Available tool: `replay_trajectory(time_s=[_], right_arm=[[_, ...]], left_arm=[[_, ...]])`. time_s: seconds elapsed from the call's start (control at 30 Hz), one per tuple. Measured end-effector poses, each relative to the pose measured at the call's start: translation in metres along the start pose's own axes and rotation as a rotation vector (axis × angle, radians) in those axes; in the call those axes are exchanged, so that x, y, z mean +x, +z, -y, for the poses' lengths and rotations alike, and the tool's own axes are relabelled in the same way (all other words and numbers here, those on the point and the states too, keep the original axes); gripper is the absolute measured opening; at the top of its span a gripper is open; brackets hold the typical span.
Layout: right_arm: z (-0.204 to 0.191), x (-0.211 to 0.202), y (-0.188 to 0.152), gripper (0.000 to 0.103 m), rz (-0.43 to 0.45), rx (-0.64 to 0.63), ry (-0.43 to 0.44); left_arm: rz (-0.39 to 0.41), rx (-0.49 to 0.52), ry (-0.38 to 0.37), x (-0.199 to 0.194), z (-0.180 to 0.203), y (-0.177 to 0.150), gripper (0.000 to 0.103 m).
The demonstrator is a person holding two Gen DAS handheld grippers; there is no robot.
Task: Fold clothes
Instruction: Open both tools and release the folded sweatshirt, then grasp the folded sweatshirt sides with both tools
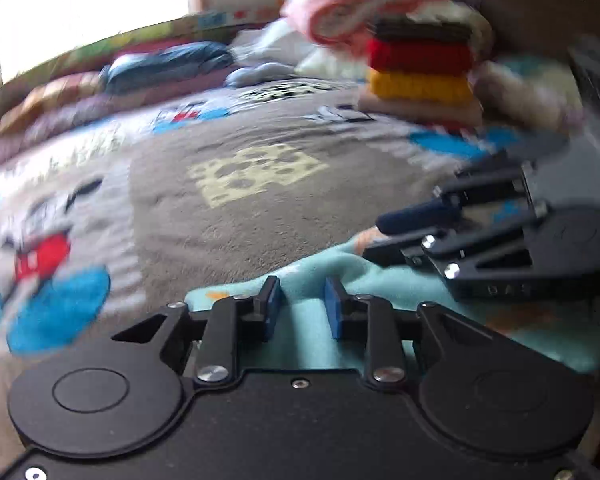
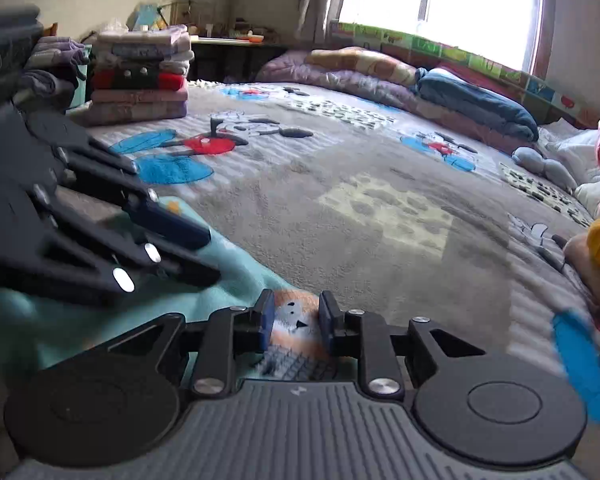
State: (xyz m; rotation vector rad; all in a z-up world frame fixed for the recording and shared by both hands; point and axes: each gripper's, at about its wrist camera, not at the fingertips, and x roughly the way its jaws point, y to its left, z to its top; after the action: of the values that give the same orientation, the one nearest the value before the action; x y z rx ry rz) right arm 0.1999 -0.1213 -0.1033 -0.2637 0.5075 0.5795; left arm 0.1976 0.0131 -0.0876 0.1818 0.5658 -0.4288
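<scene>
At near edge of bed blanket (image 2: 340, 208), teal garment (image 1: 312, 320) lies under both tools. Left gripper (image 1: 302, 308) jaws parted narrowly, cloth showing between them, not pinched. Right gripper (image 2: 294, 322) likewise parted over the garment's orange print. Farther back: folded stack (image 1: 420, 72) right, second stack (image 2: 140, 80) left.

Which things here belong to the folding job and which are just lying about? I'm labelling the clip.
In the job: teal garment, left gripper, right gripper.

Lying about: folded stack, second folded stack, grey cartoon blanket, blue pillow.
</scene>
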Motion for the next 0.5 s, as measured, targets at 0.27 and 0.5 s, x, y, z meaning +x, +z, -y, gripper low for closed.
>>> replay_trajectory(time_s=[0.27, 0.5], right_arm=[[-0.009, 0.003, 0.007, 0.024, -0.050, -0.033, -0.029], [-0.025, -0.077, -0.005, 0.024, 0.089, 0.022, -0.058]], left_arm=[[-0.003, 0.038, 0.055, -0.018, 0.012, 0.007, 0.027], [0.033, -0.017, 0.076, -0.074, 0.025, -0.019, 0.028]])
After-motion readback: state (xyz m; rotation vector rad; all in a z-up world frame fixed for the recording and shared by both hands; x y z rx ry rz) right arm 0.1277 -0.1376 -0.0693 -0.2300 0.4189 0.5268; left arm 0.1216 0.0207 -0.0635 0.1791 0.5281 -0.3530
